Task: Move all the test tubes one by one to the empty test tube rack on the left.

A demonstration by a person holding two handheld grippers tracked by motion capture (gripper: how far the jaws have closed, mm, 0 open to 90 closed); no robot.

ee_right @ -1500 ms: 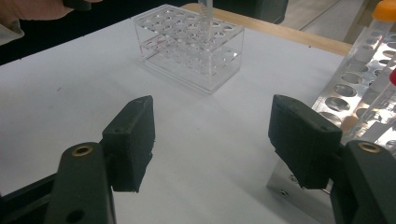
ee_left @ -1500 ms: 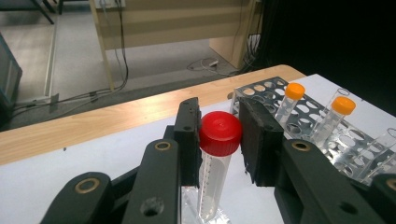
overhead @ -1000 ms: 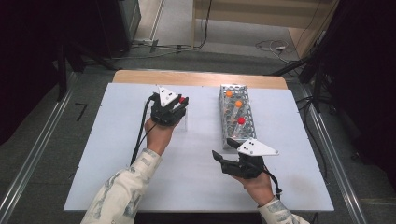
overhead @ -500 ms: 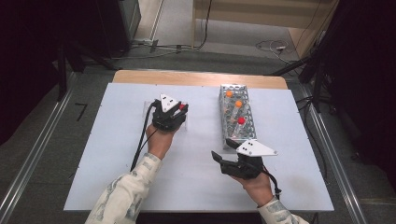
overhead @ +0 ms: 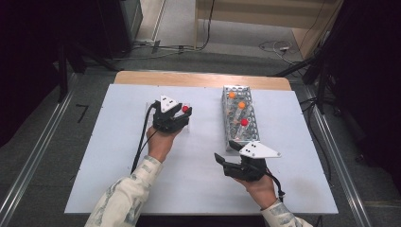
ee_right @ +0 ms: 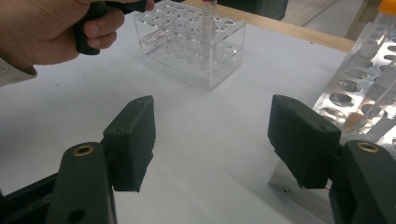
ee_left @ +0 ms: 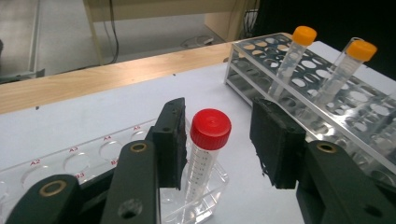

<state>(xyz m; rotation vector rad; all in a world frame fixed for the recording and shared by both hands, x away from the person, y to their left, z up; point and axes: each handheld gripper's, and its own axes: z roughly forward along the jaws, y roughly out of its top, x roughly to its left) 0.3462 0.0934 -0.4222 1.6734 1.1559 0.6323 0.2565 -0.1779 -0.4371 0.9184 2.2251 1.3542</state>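
Observation:
A red-capped tube (ee_left: 208,144) stands upright in a corner hole of the clear plastic rack (ee_left: 93,158), left of the table's middle in the high view (overhead: 185,109). My left gripper (ee_left: 224,140) straddles it and its jaws have just been opening. The left pad is close beside the tube, the right pad well clear of it. In the high view the left gripper (overhead: 181,115) sits over that rack. My right gripper (ee_right: 212,135) stands open and empty over bare table, just in front of the metal rack (overhead: 239,127).
The metal rack (ee_left: 327,93) holds two orange-capped tubes (ee_left: 303,35) and a red-capped one (overhead: 244,122). The clear rack (ee_right: 189,44) shows beyond the right jaws, with the left hand (ee_right: 51,32) beside it. A wooden strip (overhead: 198,79) borders the far table edge.
The left jaws have spread apart off the red-capped tube, which now stands lower in the clear rack. The left hand shifted slightly toward the person. The right gripper has not moved.

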